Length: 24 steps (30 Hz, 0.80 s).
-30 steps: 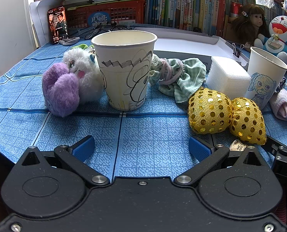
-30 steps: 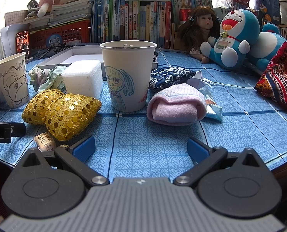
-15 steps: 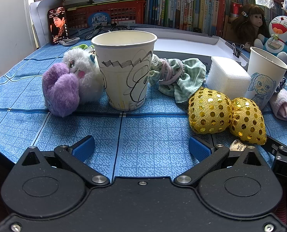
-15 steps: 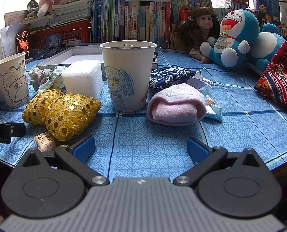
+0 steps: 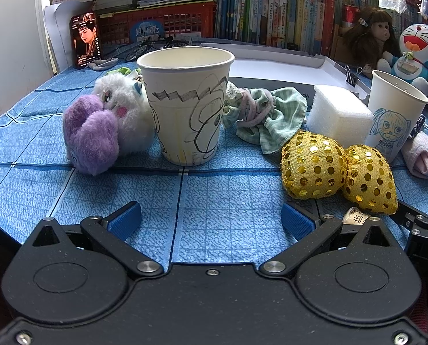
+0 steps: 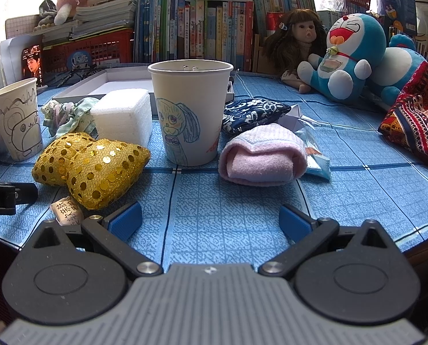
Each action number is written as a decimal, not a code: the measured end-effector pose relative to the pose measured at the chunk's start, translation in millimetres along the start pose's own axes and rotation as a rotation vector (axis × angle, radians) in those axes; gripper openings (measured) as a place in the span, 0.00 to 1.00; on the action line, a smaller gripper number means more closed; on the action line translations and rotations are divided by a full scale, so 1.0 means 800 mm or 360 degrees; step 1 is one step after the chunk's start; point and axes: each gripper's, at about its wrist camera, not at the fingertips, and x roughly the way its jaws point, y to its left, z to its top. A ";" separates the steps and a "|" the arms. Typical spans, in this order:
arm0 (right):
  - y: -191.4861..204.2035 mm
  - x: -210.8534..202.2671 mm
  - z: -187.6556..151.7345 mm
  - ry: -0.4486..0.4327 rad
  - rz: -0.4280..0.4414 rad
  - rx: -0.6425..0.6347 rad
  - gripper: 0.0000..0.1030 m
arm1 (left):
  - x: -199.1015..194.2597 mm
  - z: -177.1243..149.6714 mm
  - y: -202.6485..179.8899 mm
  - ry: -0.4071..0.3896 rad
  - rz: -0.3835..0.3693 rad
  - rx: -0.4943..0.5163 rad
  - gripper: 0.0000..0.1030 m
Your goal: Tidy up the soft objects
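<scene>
My left gripper (image 5: 211,220) is open and holds nothing, low over the blue cloth in front of a paper cup with a black doodle (image 5: 185,103). A purple and white plush (image 5: 104,126) leans left of that cup, a green checked cloth (image 5: 271,115) lies behind it, and a gold sequin heart (image 5: 334,172) sits at the right. My right gripper (image 6: 211,218) is open too, facing a paper cup with a blue dog drawing (image 6: 189,112). A rolled pink towel (image 6: 261,155) lies right of that cup, the gold sequin heart (image 6: 93,164) left, and a white foam block (image 6: 121,118) behind.
A dark blue floral pouch (image 6: 251,112), a clear plastic packet (image 6: 314,155) and a patterned red cloth (image 6: 415,120) lie to the right. A white tray (image 5: 277,69), a doll (image 6: 294,43), a Doraemon plush (image 6: 352,57), a phone (image 5: 86,40) and shelved books line the back.
Neither gripper nor any object has moved. Only the picture on the phone screen at the back left has changed.
</scene>
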 end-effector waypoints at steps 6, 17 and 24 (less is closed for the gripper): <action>0.001 0.001 0.001 0.0000 -0.0003 0.0001 1.00 | 0.000 -0.001 0.000 -0.0001 -0.0001 0.0001 1.00; 0.001 0.002 0.000 -0.0019 -0.0003 0.0003 1.00 | -0.002 -0.003 0.002 -0.0030 -0.0021 0.0012 1.00; -0.003 -0.002 -0.006 -0.0058 0.0010 0.0005 1.00 | -0.002 -0.012 0.007 -0.0118 -0.0040 0.0023 1.00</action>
